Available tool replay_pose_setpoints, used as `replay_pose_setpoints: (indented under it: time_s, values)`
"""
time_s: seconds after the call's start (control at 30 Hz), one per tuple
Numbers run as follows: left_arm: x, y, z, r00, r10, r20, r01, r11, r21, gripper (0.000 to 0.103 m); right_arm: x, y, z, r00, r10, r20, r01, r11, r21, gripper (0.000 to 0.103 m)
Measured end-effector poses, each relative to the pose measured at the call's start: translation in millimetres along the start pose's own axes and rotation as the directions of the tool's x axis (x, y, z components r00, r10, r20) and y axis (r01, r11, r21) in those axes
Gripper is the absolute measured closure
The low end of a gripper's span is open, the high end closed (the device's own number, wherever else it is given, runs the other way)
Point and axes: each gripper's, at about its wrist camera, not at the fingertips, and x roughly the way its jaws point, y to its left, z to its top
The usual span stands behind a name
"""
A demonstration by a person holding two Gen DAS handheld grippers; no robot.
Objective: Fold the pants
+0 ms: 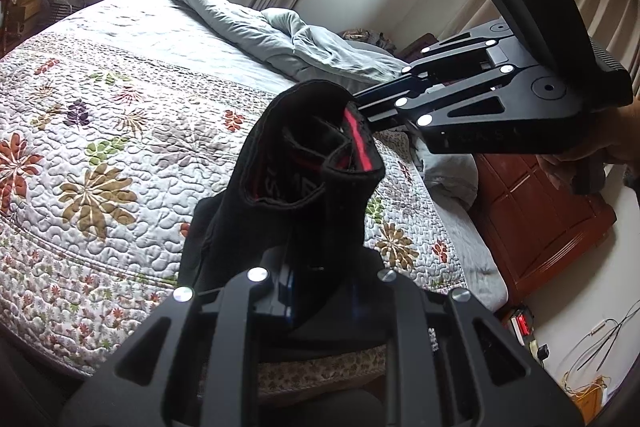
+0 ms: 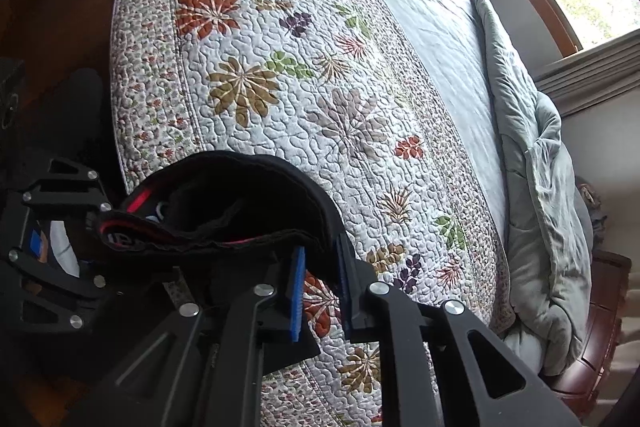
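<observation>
Black pants (image 1: pixel 288 163) are up in the air over the bed's floral quilt (image 1: pixel 104 131), pinched at the waistband (red stripe inside) by both grippers, prob. to hang them straight before laying flat.

Left gripper (image 1: pixel 320 291): jaws fully closed, cloth bunched betw. them, rest of the garment draped down below out of view. Grip is at one end of the waistband.

Right gripper (image 2: pixel 322 267): jaws nearly closed; black cloth sits betw. the blue pads (image 2: pixel 297 291) at the tips, looks clamped, w/ a gap showing lower down the pads. In left wrist view it comes in from the right and bites the waistband's other end.

Waistband sags betw. the two grips, so not yet pulled taut. Grey duvet (image 2: pixel 532 163) is pushed to far side, leaves quilt free as folding surface. Nothing folded yet.
</observation>
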Motion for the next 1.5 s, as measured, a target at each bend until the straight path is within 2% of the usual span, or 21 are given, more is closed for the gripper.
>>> replay_pose_setpoints:
  time_s: [0.63,0.87,1.5]
  values:
    - [58,-31,-26,0.998,-0.004,-0.062,0.008,0.998,0.063,0.085,37,-6,-58,0.998,-0.044,0.035,0.047,0.996,-0.078,0.095]
    - [85,-43,-41,0.996,0.002,-0.091,0.006,0.996,0.086,0.085,59,-11,-85,0.999,-0.041,0.036,0.043,0.997,-0.065,0.095]
    - [172,-58,-93,0.972,0.020,-0.234,0.005,0.995,0.104,0.085,135,-11,-163,1.000,-0.008,0.013,0.008,1.000,-0.004,0.096]
